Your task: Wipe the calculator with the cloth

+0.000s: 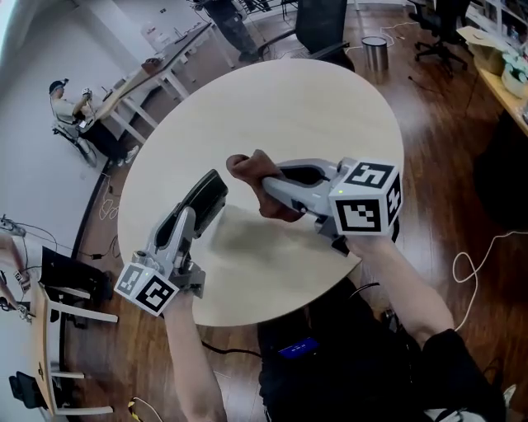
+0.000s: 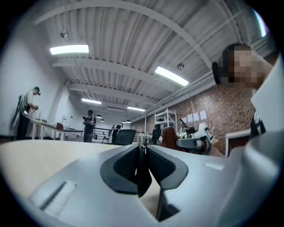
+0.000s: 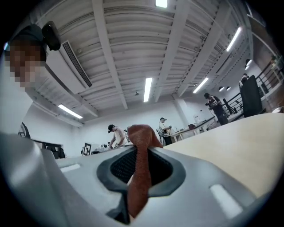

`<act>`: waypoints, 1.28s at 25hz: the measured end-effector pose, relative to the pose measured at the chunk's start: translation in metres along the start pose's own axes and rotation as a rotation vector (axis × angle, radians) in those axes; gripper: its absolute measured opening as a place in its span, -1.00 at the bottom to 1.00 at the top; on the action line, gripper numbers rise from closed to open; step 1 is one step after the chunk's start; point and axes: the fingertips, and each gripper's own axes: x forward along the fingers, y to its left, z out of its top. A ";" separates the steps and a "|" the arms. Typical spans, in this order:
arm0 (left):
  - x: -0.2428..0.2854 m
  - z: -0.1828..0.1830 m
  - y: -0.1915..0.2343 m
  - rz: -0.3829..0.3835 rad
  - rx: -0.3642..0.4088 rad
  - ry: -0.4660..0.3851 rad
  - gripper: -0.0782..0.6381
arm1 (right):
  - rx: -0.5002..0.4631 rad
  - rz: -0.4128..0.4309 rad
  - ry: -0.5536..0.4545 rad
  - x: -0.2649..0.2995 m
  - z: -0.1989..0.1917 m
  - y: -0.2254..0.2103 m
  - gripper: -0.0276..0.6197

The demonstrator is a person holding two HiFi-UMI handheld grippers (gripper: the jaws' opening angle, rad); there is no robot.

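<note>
In the head view my left gripper (image 1: 191, 221) holds a dark, flat calculator (image 1: 206, 196) tilted up off the round pale table (image 1: 289, 107). In the left gripper view the jaws (image 2: 143, 153) are shut on the calculator's thin dark edge (image 2: 143, 179). My right gripper (image 1: 272, 185) hovers just right of the calculator, shut on a bunched brown cloth (image 1: 247, 169). The right gripper view shows the cloth (image 3: 138, 177) pinched between the jaws (image 3: 141, 146), with a fold sticking up past the tips. Cloth and calculator sit close together; I cannot tell whether they touch.
A black office chair (image 1: 322, 25) and a metal bin (image 1: 375, 51) stand beyond the table's far edge. A long desk (image 1: 157, 70) with a seated person (image 1: 62, 103) is at the left. A white cable (image 1: 470, 264) lies on the wood floor at the right.
</note>
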 end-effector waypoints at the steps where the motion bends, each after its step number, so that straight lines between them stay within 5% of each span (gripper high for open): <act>1: -0.006 0.003 -0.001 -0.045 -0.059 -0.043 -0.62 | -0.007 0.017 -0.018 0.009 0.008 0.005 -0.76; 5: -0.030 0.020 -0.012 -0.275 -0.273 -0.239 -0.62 | -0.023 0.095 -0.071 0.040 0.038 0.025 -0.76; 8: -0.042 0.028 -0.022 -0.392 -0.337 -0.339 -0.62 | 0.030 0.179 -0.030 0.051 0.032 0.035 -0.76; 11: -0.051 0.033 -0.021 -0.449 -0.396 -0.405 -0.62 | 0.085 0.147 0.061 0.053 -0.004 0.018 -0.76; 16: -0.054 0.034 -0.013 -0.466 -0.595 -0.486 -0.62 | 0.106 0.005 0.209 0.051 -0.055 -0.023 -0.76; 19: -0.054 0.035 -0.003 -0.449 -0.676 -0.526 -0.62 | 0.135 -0.045 0.137 0.041 -0.036 -0.032 -0.76; 22: -0.057 0.035 0.002 -0.445 -0.679 -0.521 -0.62 | 0.085 0.013 -0.024 0.044 0.018 0.003 -0.76; 25: -0.057 0.035 -0.005 -0.450 -0.621 -0.478 -0.62 | -0.012 0.108 -0.068 0.060 0.049 0.053 -0.76; 28: -0.057 0.036 -0.012 -0.443 -0.599 -0.478 -0.62 | -0.079 0.102 0.009 0.065 0.035 0.060 -0.76; 32: -0.060 0.036 0.000 -0.402 -0.675 -0.533 -0.62 | -0.025 -0.037 0.128 0.054 -0.026 0.008 -0.76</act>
